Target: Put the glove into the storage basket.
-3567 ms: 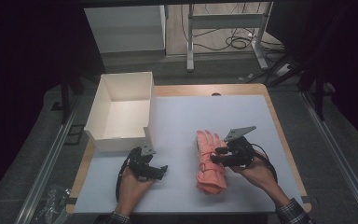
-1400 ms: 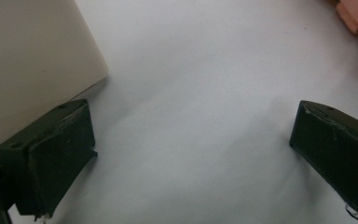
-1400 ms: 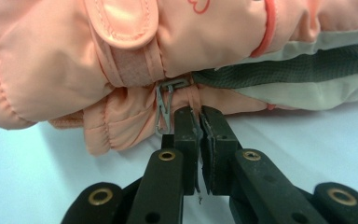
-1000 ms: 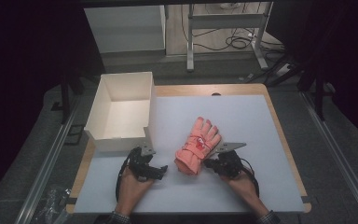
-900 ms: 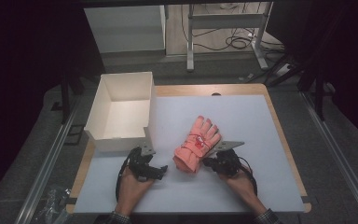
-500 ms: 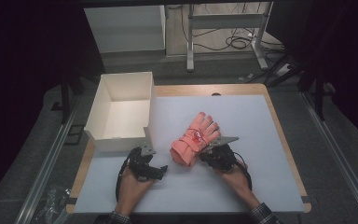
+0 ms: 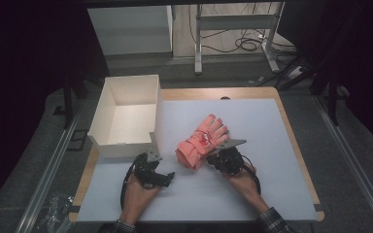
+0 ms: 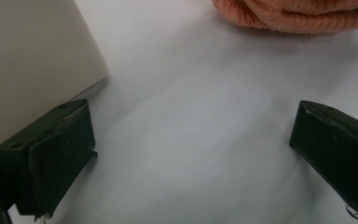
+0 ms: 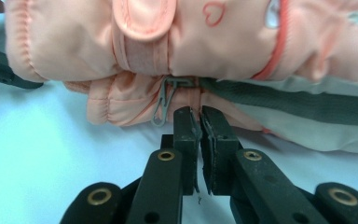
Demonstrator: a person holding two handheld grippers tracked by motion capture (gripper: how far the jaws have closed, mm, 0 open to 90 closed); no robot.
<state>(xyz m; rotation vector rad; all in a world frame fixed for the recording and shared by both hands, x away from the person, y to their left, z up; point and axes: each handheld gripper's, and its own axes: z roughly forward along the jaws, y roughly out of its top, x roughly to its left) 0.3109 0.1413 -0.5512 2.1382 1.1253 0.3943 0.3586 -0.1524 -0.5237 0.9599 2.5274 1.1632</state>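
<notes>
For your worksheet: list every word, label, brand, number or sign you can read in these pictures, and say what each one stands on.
No words, brands or numbers can be read.
One sign: a small red heart outline, stitched on the back of the pink glove.
The white box, the table and the black fingers of the right gripper bear no writing.

Pink padded winter gloves (image 7: 201,141): two, stacked as a pair, one lying on the other.
White open-topped cardboard box (image 7: 126,116): one.
Hand-held black two-jaw grippers: two, a left gripper (image 7: 162,178) and a right gripper (image 7: 212,156).
Jaws per gripper: two.
Hands: two, a left hand (image 7: 137,194) and a right hand (image 7: 243,179).
Wooden bench with a pale blue-white mat (image 7: 272,145): one.
Small red heart outline on the top glove (image 9: 213,13): one.
Grey metal clip at the gloves' cuffs (image 9: 165,100): one.
</notes>
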